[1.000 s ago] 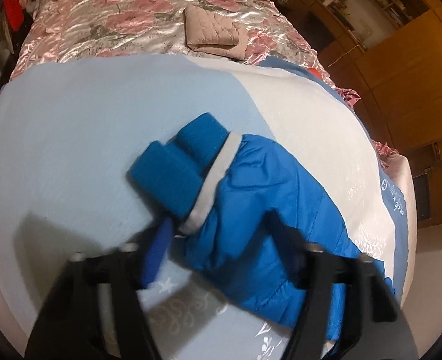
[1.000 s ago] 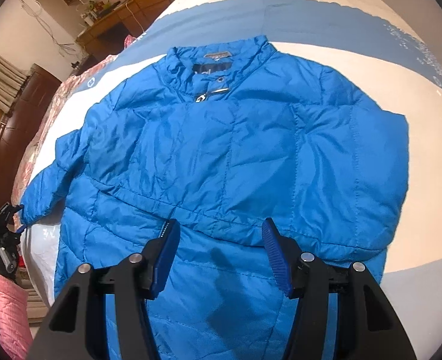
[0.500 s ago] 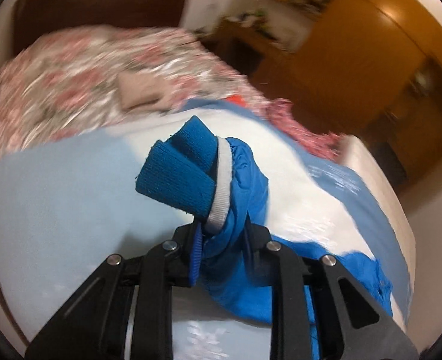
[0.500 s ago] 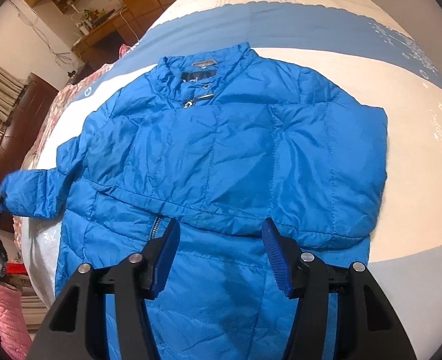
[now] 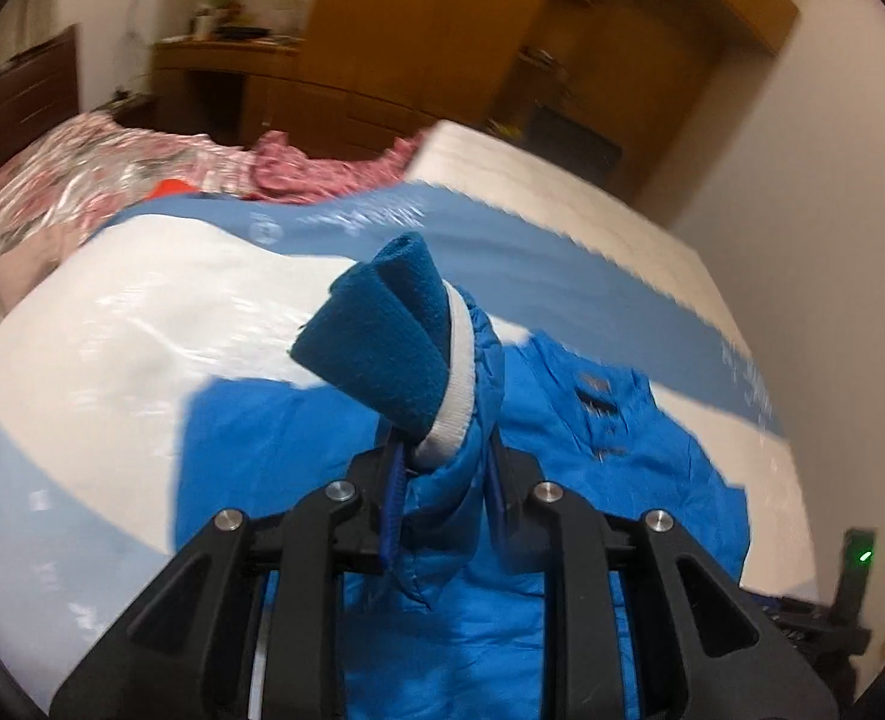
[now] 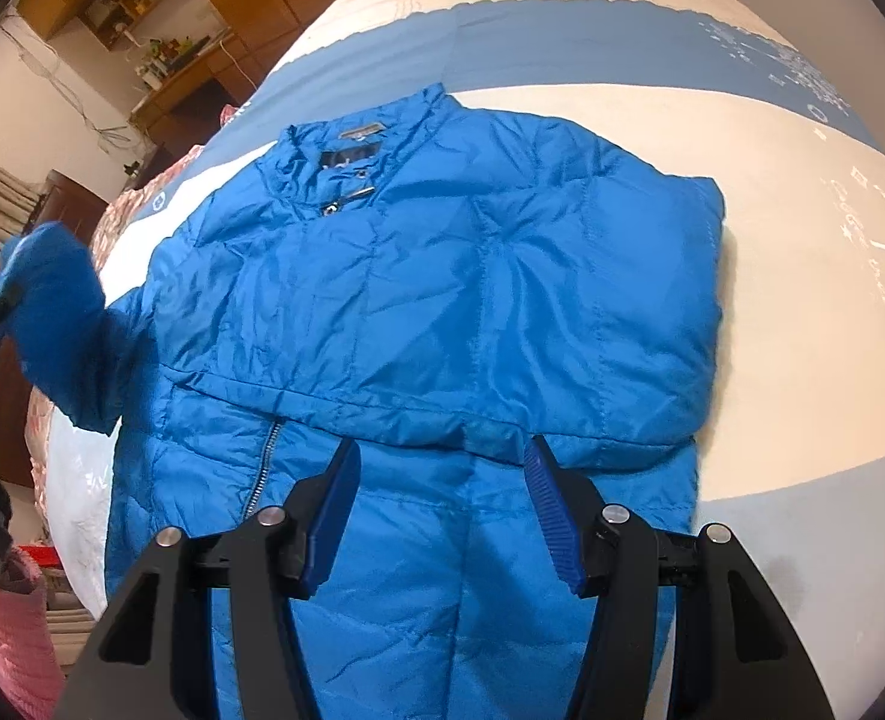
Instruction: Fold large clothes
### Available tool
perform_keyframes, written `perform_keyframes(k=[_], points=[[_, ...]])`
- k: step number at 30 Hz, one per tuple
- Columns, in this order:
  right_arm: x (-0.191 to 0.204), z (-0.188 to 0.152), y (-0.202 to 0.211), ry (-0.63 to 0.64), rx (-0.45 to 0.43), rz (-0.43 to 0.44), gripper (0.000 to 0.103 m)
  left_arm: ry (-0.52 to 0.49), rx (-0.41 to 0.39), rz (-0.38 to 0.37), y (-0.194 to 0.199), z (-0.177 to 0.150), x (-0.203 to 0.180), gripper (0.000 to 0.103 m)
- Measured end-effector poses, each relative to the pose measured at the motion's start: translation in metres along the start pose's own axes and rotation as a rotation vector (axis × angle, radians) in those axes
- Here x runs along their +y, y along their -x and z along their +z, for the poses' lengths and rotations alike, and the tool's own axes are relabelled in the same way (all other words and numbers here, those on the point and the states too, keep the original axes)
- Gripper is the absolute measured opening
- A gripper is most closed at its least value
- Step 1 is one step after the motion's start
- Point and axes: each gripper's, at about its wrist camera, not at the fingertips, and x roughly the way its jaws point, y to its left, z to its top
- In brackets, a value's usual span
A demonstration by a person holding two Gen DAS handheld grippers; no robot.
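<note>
Nearest, the left gripper (image 5: 445, 468) has just closed its fingers on the sleeve (image 5: 460, 462) of the blue puffer jacket (image 6: 442, 300), cuff (image 5: 382, 354) poking toward 12 o'clock. The right gripper (image 6: 442, 504) hovers open over the jacket's hem at 6 o'clock. Beyond, the jacket lies spread on the bed (image 6: 802, 300).

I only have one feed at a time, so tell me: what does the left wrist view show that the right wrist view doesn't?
Left wrist only: the left claw shut on the sleeve just behind its knit cuff, lifted over the jacket's body.

Right wrist only: the right claw open, nothing between its pads, above the jacket's lower front; the zipper; the far sleeve folded across the chest.

Both: the blue jacket on the blue-and-white bedspread.
</note>
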Motion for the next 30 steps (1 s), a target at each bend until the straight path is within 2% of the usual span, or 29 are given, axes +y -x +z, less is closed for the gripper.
perform_keyframes(k=[6, 9, 10, 12, 14, 15, 18, 20, 22, 25, 26, 28, 30], points=[[-0.008, -0.002, 0.000, -0.016, 0.000, -0.004, 0.057, -0.069, 0.108, 0.031, -0.055, -0.024, -0.022, 0.022], [-0.008, -0.001, -0.001, -0.015, 0.003, -0.006, 0.057, -0.111, 0.133, 0.011, -0.062, -0.030, -0.033, 0.025], [-0.006, 0.000, -0.002, -0.011, 0.005, -0.006, 0.057, -0.134, 0.144, -0.016, -0.062, -0.034, -0.037, 0.030], [-0.002, 0.002, -0.003, -0.001, 0.006, -0.004, 0.057, -0.193, 0.198, -0.132, -0.061, -0.043, -0.044, 0.032], [0.006, 0.006, -0.004, 0.020, 0.004, 0.000, 0.057, -0.211, 0.253, -0.224, -0.061, -0.049, -0.045, 0.040], [0.012, 0.009, -0.004, 0.033, 0.004, 0.004, 0.057, -0.206, 0.264, -0.252, -0.059, -0.050, -0.042, 0.041], [0.032, 0.015, -0.005, 0.080, 0.007, 0.021, 0.057, -0.170, 0.254, -0.266, -0.048, -0.048, -0.026, 0.044], [0.046, 0.021, -0.009, 0.106, 0.019, 0.048, 0.057, -0.148, 0.227, -0.182, -0.044, -0.042, -0.009, 0.048], [0.066, 0.031, -0.017, 0.131, 0.049, 0.101, 0.057, -0.146, 0.212, -0.007, -0.048, -0.036, 0.011, 0.048], [0.090, 0.048, -0.033, 0.162, 0.082, 0.154, 0.057, -0.103, 0.241, 0.153, -0.058, -0.033, 0.037, 0.049], [0.098, 0.055, -0.042, 0.161, 0.098, 0.174, 0.057, -0.094, 0.246, 0.185, -0.061, -0.034, 0.042, 0.049], [0.111, 0.066, -0.058, 0.148, 0.139, 0.240, 0.057, -0.072, 0.258, 0.224, -0.069, -0.036, 0.053, 0.057], [0.119, 0.074, -0.077, 0.127, 0.190, 0.290, 0.057, -0.057, 0.265, 0.233, -0.074, -0.039, 0.057, 0.062]])
